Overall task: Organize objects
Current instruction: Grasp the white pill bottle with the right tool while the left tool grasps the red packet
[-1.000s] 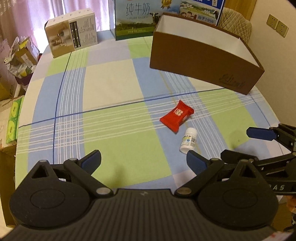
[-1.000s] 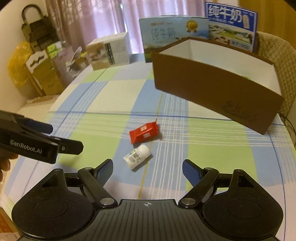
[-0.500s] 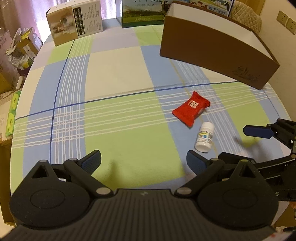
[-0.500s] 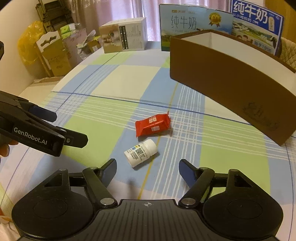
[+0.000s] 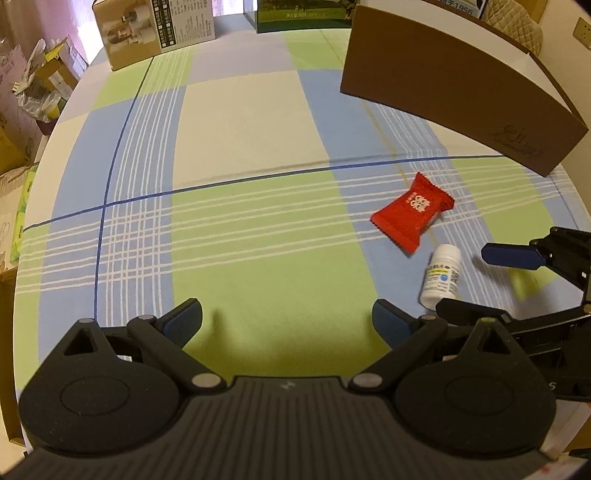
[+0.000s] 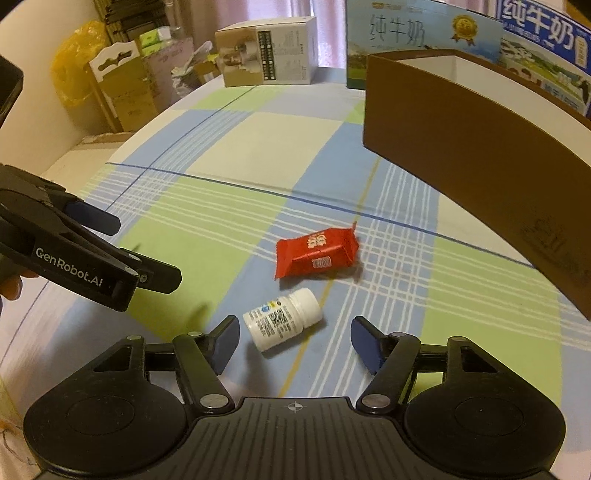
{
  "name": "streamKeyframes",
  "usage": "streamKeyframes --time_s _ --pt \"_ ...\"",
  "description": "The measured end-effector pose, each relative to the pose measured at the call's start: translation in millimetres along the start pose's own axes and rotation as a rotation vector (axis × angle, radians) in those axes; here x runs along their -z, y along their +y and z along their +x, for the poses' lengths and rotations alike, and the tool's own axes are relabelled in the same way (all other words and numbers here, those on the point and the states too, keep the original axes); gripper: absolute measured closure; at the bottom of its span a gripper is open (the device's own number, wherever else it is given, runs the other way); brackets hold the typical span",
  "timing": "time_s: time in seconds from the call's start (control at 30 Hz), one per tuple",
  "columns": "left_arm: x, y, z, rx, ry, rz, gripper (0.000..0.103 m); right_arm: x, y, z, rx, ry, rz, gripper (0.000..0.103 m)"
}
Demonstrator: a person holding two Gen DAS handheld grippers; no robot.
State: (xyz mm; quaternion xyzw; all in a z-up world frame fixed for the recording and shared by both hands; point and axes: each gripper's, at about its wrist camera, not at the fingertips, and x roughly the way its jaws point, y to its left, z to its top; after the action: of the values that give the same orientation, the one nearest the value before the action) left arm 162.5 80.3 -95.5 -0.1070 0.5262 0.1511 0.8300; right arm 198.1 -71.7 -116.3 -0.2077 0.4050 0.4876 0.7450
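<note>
Right tool [image 6: 293,341]: spread wide, the lying white bottle [image 6: 282,319] just before its fingers.
Left tool [image 5: 286,321]: spread, holding nothing.
Risk: round bottle probably rolls toward the red packet [image 6: 317,251] if one finger touches first.

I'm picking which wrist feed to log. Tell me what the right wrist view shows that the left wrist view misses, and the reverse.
Only the right wrist view shows the brown box's white inside, the milk cartons' fronts, the yellow bag and the bottle lying between the open right gripper's fingers.

Only the left wrist view shows the wall socket, the quilted chair back and the bare cloth ahead of the open left gripper.

Both show the red packet, the white bottle, the brown box and the plaid tablecloth.
</note>
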Motion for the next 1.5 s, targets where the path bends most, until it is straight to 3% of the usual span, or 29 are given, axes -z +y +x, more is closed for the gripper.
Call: streamKeyframes --time_s 0.3,0.43,0.53,0.87,1.07,1.27,1.5 --pt "-3.5 7.4 8.6 -0.012 0.017 -0.014 0.006 -3.3 7.1 13.6 -0.025 0.007 -0.130 0.044" --pt "-4.7 8.3 11.6 -0.011 0.023 -0.014 0.006 -2.0 8.3 17.8 -0.035 0.015 -0.170 0.055" --pt "-5.7 7.1 13.2 -0.010 0.025 -0.009 0.006 -1.1 7.4 18.3 -0.028 0.014 -0.178 0.055" --pt "-13.1 -11.2 19.4 0.035 0.010 0.051 0.007 4.0 -32.6 7.5 0.079 0.018 -0.010 0.055" --pt "-25.6 -33.4 26.9 0.102 -0.022 0.140 0.009 12.7 -62.3 -3.4 0.158 0.013 0.101 0.055" --pt "-42.2 -59.2 35.7 0.182 -0.081 0.252 0.014 18.3 -87.1 -13.0 0.210 0.018 0.182 0.055" --pt "-58.6 -72.8 50.1 0.213 -0.090 0.337 0.029 25.1 -99.7 -22.6 0.235 0.013 0.232 0.055"
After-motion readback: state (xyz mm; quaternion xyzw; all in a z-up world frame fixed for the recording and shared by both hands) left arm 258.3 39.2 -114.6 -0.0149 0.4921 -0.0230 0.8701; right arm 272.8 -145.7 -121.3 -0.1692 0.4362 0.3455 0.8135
